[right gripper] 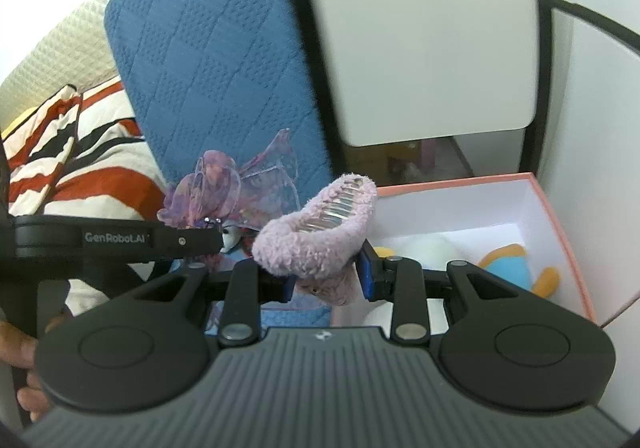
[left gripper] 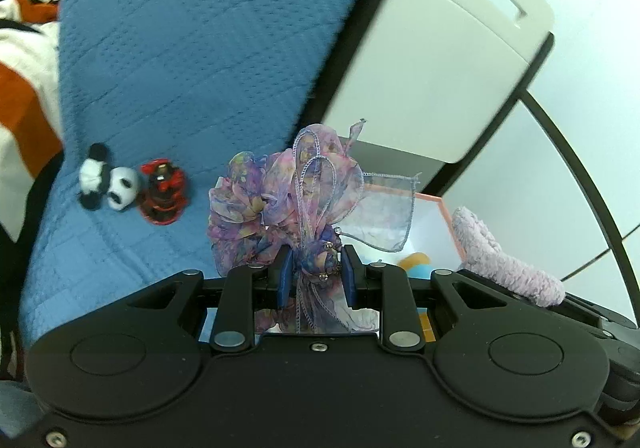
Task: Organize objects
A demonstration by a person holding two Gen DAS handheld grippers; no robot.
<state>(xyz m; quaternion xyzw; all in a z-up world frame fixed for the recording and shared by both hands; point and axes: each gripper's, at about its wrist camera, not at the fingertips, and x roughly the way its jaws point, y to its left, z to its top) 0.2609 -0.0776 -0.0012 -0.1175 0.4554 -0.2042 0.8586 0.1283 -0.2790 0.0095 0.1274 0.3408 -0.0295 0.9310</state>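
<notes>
Left gripper (left gripper: 316, 272), marked "GenRobot.AI", is clamped on a purple organza bow (left gripper: 288, 191) beside the pink box (right gripper: 560, 207). Right gripper (right gripper: 326, 276) grips a fuzzy lilac hair clip (right gripper: 320, 228). The box contains a blue-orange plush toy (right gripper: 508, 264).

The lower part of the purple organza bow (left gripper: 280, 203) is hidden behind the black body of the left gripper (left gripper: 316, 278). In the pink-rimmed box (right gripper: 560, 232), a blue and orange plush toy (right gripper: 508, 268) is partly covered by the right gripper (right gripper: 326, 276), so its shape cannot be made out. The base of the fuzzy lilac hair clip (right gripper: 316, 236) is concealed between the pads. A hand (right gripper: 24, 352) is cut off at the left edge. Items under the grey cabinet (right gripper: 424, 59) are blurred beyond recognition
</notes>
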